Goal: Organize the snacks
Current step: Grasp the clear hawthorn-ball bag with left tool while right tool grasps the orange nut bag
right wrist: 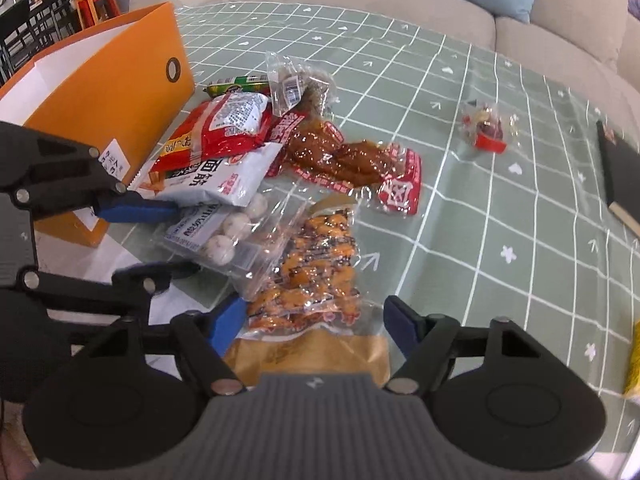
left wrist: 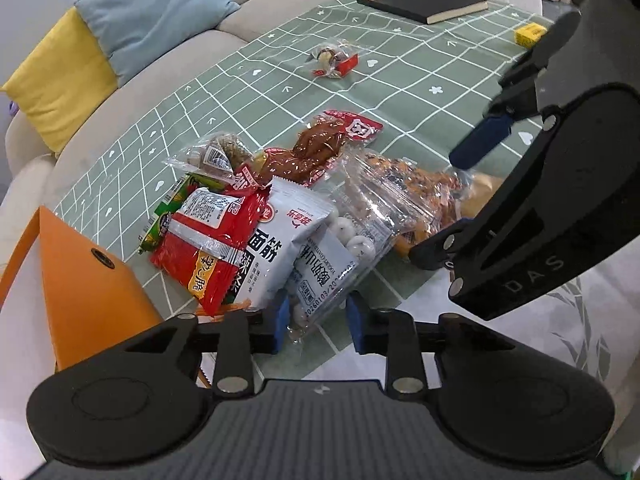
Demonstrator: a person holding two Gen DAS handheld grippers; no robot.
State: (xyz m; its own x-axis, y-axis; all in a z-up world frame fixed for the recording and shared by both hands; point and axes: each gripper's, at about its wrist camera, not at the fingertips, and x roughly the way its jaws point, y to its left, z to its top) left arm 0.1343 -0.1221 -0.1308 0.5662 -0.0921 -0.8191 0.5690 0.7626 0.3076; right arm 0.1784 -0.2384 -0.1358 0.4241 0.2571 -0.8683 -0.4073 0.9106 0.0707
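Observation:
A pile of snack packs lies on the green checked tablecloth (left wrist: 420, 76). My left gripper (left wrist: 318, 320) is open, its blue pads either side of the end of a clear bag of white balls (left wrist: 320, 280). A red pack (left wrist: 208, 248) and a white pack (left wrist: 280, 240) lie beside it. My right gripper (right wrist: 314, 326) is open around the end of a clear bag of orange snacks (right wrist: 316, 268), also seen in the left wrist view (left wrist: 420, 196). A brown meat pack (right wrist: 344, 160) lies behind. An orange box (right wrist: 112, 80) stands at the left.
A small red-and-clear snack (right wrist: 486, 128) lies alone farther back. A black notebook (left wrist: 424, 2) and a yellow item (left wrist: 530, 34) lie at the far edge. A sofa with blue (left wrist: 156, 12) and yellow cushions borders the table.

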